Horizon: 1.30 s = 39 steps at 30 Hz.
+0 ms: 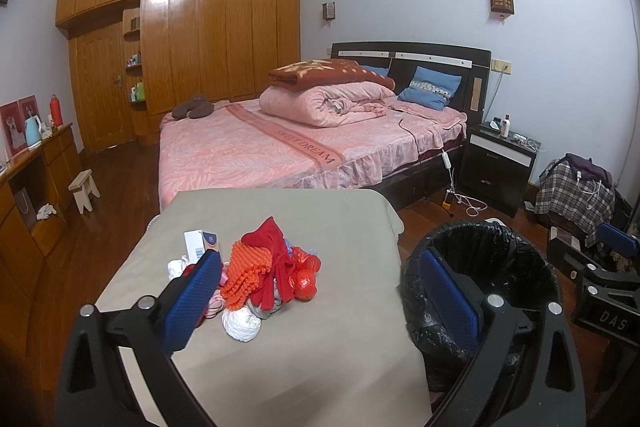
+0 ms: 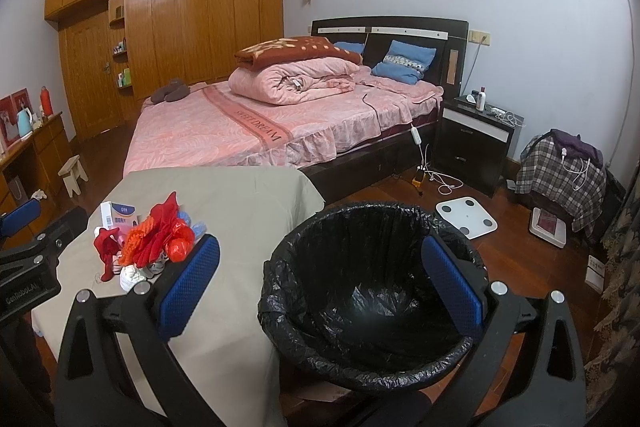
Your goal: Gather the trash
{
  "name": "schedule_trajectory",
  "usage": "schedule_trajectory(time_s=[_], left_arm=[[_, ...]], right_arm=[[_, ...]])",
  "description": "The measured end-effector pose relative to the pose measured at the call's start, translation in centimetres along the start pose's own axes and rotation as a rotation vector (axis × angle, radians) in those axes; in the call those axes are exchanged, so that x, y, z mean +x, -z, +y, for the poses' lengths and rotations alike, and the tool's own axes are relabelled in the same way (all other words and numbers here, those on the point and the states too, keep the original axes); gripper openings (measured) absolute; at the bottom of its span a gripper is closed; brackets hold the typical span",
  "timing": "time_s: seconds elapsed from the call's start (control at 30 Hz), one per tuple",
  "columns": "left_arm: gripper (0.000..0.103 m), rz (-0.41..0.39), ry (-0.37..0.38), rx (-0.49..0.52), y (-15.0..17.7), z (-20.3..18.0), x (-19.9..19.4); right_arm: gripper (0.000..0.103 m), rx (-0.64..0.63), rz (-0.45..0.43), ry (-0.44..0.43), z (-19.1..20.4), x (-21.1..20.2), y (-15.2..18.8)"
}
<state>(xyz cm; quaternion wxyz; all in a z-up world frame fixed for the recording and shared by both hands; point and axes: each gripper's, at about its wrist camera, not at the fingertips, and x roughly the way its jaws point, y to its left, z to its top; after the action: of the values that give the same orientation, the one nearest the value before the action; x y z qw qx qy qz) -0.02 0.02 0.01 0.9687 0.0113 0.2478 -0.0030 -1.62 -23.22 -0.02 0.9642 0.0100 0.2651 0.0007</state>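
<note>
Both grippers, left (image 1: 320, 291) and right (image 2: 320, 271), were held wide apart, empty. Trash (image 1: 260, 275) was heaped on the table (image 1: 304, 367) beside the bin (image 2: 372, 311). Nothing seemed collected; a first grasp was needed.

Left gripper (image 1: 320, 291) hangs wide open above the beige-covered table (image 1: 320, 367), a trash pile (image 1: 264, 279) of red and orange scraps ahead; the black-lined bin (image 1: 480, 291) stands just beside the table.
</note>
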Motion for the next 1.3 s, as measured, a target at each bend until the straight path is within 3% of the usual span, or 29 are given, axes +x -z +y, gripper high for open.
schedule_trajectory(time_s=[0.87,1.1,1.3], left_arm=[[0.097,0.008,-0.003,-0.011,-0.1,0.0,0.2],[0.097,0.002,-0.053,-0.010,1.7,3.2,2.1],[0.097,0.026,-0.130,-0.058,3.9,8.3,3.8]], right_arm=[[0.098,-0.013,0.008,-0.015,1.6,0.9,0.9],[0.098,-0.030,0.006,-0.071,4.4,3.2,0.7],[0.098,-0.039,0.031,-0.158,7.6,6.6,2.0]])
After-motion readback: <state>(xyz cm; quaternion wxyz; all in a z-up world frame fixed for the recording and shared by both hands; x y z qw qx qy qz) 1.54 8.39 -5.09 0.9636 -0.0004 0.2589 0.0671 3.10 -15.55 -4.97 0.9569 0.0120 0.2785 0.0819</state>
